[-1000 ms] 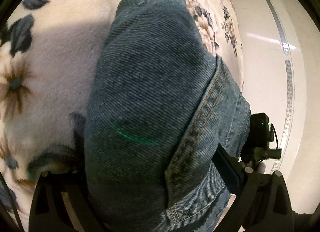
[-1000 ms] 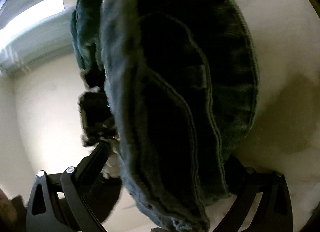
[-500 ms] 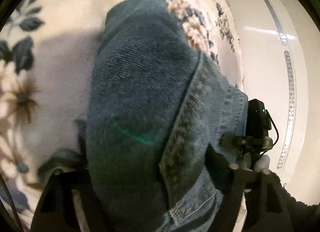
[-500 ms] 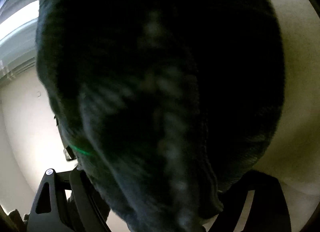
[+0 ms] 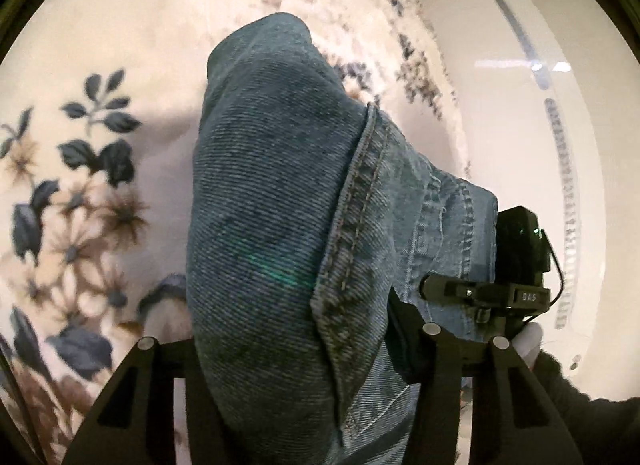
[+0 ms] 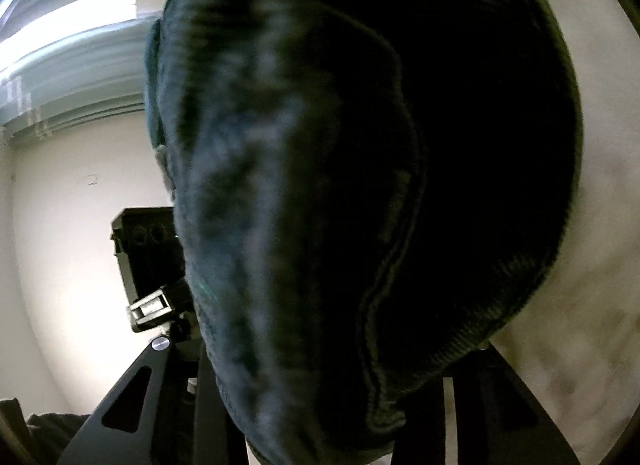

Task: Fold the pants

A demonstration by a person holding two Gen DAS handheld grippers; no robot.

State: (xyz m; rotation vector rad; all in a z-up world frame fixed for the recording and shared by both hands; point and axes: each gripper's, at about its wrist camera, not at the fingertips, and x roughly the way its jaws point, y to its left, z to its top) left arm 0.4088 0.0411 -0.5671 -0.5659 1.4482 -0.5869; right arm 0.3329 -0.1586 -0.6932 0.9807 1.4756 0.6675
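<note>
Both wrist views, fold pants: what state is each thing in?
jeans: bunched, gripped at both ends, far end lying on the blanket.
left tool: jaws just closing, clamped on the denim.
right tool: jaws just closing, clamped on the denim.
floral blanket: spread flat under the jeans.
</note>
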